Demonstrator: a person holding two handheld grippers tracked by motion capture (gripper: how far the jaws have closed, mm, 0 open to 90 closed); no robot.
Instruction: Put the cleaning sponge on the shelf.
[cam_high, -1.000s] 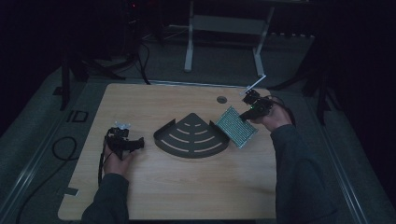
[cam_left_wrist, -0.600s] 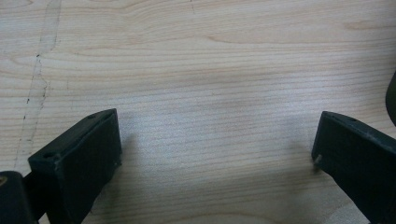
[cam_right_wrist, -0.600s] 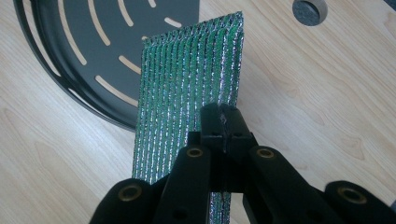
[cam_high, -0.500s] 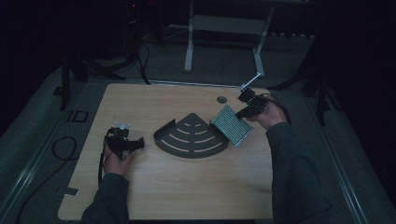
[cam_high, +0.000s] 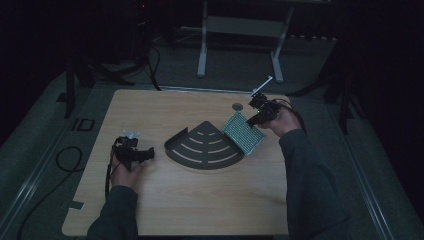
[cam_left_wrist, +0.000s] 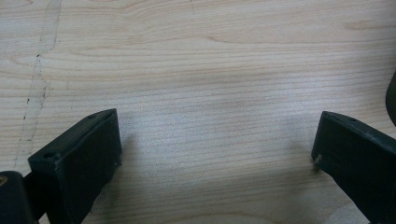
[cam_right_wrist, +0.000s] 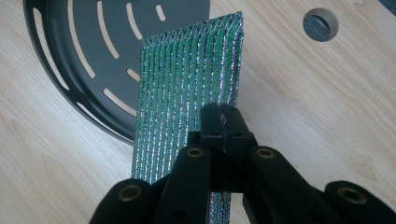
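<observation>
Pale wood ran across the counter, where the left tongs rested at the near left with both jaws spread wide and nothing but bare grain between them, apparently parked out of the way while the other hand worked. At the centre lay a black quarter-round tray, flat on the wood with its slotted floor facing up and its curved rim toward the person, seemingly waiting as the place for the load. To its right, the right tongs were clamped tight on the edge of a green, silver-flecked mesh sheet, holding it on a tilt, its far corner hanging over the tray's right edge; the thin edge grip probably kept the sheet's face free for laying down. A round hole sat in the counter at the far right.
</observation>
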